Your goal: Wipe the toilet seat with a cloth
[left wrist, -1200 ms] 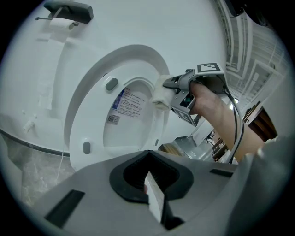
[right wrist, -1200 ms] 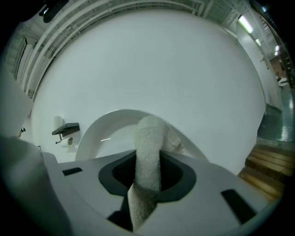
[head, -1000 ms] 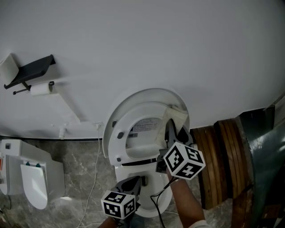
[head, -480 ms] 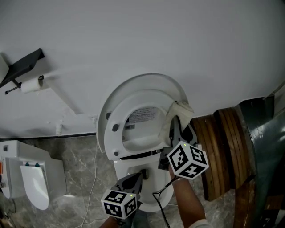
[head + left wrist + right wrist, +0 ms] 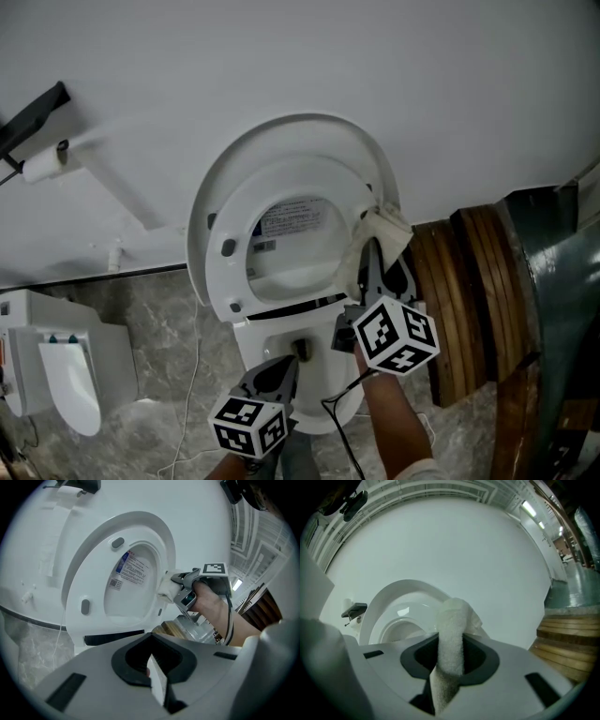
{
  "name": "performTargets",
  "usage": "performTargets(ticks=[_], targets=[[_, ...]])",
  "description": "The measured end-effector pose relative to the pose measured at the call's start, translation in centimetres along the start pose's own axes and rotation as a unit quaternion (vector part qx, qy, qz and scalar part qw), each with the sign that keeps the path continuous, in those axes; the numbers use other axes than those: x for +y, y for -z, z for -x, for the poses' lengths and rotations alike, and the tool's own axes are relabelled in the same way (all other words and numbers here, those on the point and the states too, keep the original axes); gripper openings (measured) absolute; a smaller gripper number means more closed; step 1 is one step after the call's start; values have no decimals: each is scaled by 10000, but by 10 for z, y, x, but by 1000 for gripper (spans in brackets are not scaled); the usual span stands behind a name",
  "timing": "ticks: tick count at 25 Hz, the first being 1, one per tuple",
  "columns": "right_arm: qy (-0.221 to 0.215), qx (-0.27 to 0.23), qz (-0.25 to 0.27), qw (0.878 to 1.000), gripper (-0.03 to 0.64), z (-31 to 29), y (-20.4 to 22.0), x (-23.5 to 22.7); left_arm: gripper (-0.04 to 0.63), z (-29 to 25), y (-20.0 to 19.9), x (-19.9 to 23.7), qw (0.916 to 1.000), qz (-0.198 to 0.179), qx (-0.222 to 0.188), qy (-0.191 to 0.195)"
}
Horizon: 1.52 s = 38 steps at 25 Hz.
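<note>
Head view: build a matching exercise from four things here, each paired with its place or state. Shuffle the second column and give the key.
Column one
1. cloth
2. toilet seat
3. left gripper
4. toilet paper roll

Column two
A. jaws together
B. mounted on the wall, upper left
C. clamped in the right gripper, at the seat's right edge
D. raised upright

Pairs: 1-C, 2-D, 3-A, 4-B
</note>
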State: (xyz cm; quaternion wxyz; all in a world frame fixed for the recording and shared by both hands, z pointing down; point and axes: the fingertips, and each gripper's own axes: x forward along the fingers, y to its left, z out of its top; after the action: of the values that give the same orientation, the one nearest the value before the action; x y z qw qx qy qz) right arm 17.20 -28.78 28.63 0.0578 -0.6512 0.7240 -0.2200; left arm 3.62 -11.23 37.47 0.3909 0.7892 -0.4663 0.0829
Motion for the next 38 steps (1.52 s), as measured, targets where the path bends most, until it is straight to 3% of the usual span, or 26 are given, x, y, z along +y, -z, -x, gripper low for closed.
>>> performTargets(ticks=[17, 28, 38], targets=[[-7, 79, -261, 9996, 100, -6, 45, -34, -3, -12, 34, 22, 9993, 293, 11, -241], [44, 146, -259, 9995, 100, 1, 80, -61, -2, -19, 58, 31, 9990, 281, 144, -307], [-6, -152, -331, 9993, 100, 10, 90, -74, -2, -18, 76, 34, 9990, 158, 234, -336]])
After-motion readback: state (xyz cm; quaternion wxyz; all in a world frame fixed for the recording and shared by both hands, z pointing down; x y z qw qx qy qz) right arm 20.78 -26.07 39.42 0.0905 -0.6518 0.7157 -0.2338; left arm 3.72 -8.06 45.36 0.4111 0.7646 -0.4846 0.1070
